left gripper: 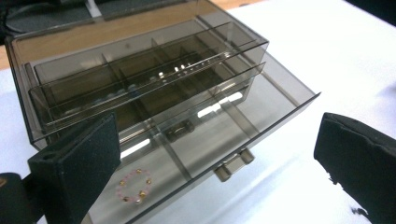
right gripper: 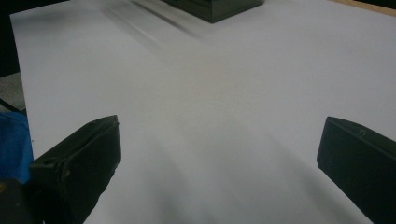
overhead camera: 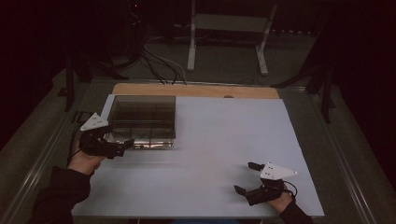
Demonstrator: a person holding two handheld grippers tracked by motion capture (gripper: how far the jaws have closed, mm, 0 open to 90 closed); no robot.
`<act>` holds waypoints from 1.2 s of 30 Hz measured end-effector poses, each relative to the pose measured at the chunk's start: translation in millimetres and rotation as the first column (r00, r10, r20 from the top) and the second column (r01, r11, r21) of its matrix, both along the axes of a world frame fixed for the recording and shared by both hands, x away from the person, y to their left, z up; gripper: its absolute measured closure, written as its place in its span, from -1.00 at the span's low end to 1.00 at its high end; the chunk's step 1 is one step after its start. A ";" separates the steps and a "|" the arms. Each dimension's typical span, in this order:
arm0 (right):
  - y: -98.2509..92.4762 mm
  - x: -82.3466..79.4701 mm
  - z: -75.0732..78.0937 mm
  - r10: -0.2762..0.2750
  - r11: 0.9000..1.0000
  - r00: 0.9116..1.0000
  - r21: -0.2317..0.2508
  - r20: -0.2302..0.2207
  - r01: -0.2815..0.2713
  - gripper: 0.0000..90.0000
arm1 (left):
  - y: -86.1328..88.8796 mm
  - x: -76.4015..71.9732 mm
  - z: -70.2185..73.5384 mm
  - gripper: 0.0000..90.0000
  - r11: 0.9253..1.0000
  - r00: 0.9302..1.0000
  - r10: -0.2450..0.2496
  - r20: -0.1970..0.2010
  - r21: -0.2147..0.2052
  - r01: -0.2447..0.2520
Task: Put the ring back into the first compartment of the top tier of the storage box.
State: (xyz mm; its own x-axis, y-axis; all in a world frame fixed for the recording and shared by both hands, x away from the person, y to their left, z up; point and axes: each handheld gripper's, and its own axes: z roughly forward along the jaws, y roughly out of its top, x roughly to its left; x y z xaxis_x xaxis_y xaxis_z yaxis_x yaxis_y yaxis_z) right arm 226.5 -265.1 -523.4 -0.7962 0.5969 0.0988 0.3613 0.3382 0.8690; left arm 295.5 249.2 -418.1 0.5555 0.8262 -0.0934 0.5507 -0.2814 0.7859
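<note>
one smoky clear plastic drawer box [left gripper: 140,88]

Against the smoky drawer box [left gripper: 140,88], the left gripper's [left gripper: 219,154] near jaw covers the front left corner of the open bottom drawer [left gripper: 243,116], just beside the bead bracelet [left gripper: 134,186]. Small items in the upper trays are too dim to identify. The box's far corner [right gripper: 212,8] is cut off by the right gripper view's top edge.
</note>
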 end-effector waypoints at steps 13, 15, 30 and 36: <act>-0.1 -0.3 0.3 0.002 1.000 1.000 0.000 0.001 -0.002 -1.00 | -13.3 -22.1 -15.9 -0.98 0.999 1.000 -0.014 0.016 0.039 0.013; -0.1 -0.4 0.4 0.001 1.000 1.000 0.001 0.001 -0.001 -1.00 | -15.2 -24.7 -19.3 -0.98 0.999 1.000 -0.012 0.018 0.046 0.011; 0.0 -0.3 0.2 0.003 1.000 1.000 0.001 -0.001 -0.003 -1.00 | -26.2 -37.7 -45.1 -0.98 0.998 1.000 -0.012 -0.013 0.061 0.013; -0.2 -0.3 0.3 0.003 1.000 1.000 0.000 0.000 -0.003 -1.00 | -31.2 -39.7 -54.3 -0.98 0.998 1.000 0.000 -0.025 0.059 0.002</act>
